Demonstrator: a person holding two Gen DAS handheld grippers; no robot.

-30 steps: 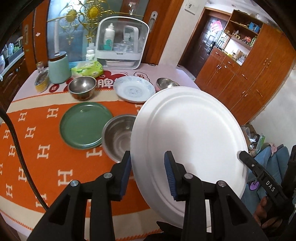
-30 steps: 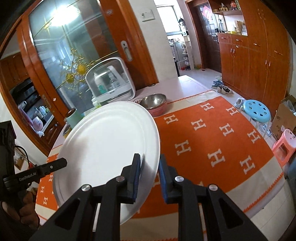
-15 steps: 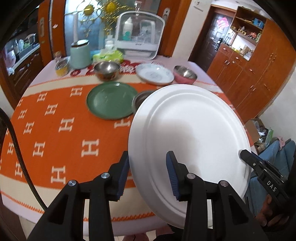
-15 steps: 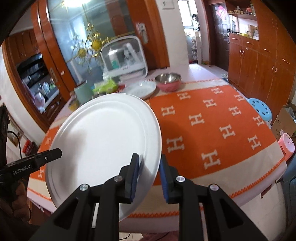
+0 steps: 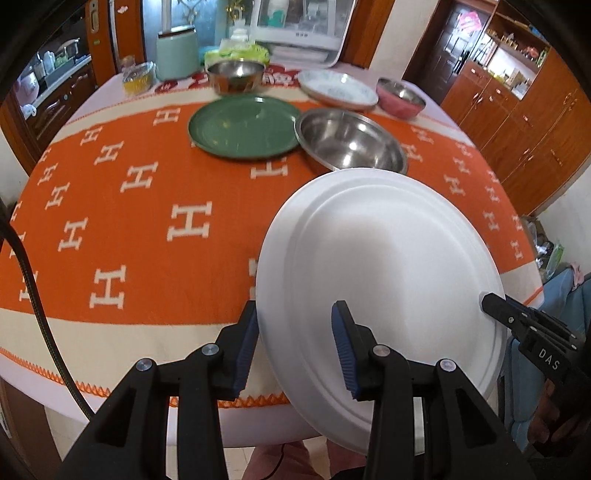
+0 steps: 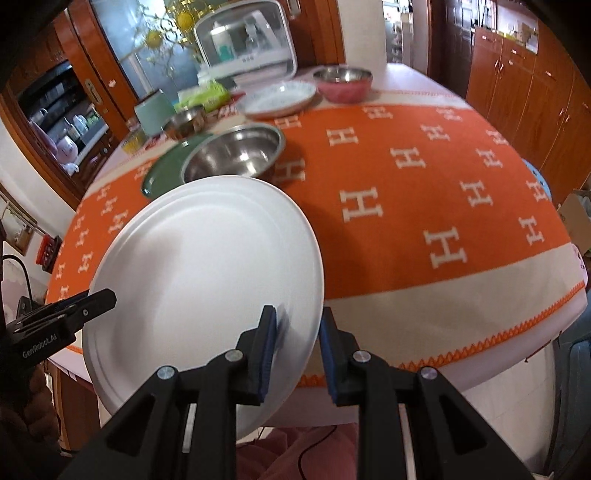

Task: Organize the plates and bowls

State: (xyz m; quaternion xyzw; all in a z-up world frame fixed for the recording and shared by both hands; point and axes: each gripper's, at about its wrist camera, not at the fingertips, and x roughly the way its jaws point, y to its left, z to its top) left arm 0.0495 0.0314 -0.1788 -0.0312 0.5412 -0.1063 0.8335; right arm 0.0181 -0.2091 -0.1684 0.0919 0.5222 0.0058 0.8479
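A large white plate (image 5: pixel 384 284) hangs tilted over the table's near edge, held between both grippers; it also shows in the right wrist view (image 6: pixel 207 280). My left gripper (image 5: pixel 295 347) has its jaws around the plate's left rim. My right gripper (image 6: pixel 297 350) has its jaws around the right rim. On the orange cloth lie a green plate (image 5: pixel 243 127), a big steel bowl (image 5: pixel 351 142), a patterned white plate (image 5: pixel 338 86), a pink bowl (image 5: pixel 400 98) and a small steel bowl (image 5: pixel 236 75).
A mint canister (image 5: pixel 175 51), a yellow tin (image 5: pixel 138 77), a tissue pack (image 5: pixel 236 53) and a white box (image 5: pixel 299 26) stand at the table's far side. Wooden cabinets (image 5: pixel 517 122) are to the right. A blue stool (image 6: pixel 539 177) stands beyond the table's right edge.
Both grippers and the white plate have dropped lower and pulled back toward the table's near edge. The steel bowl and green plate now show beyond the plate's rim.
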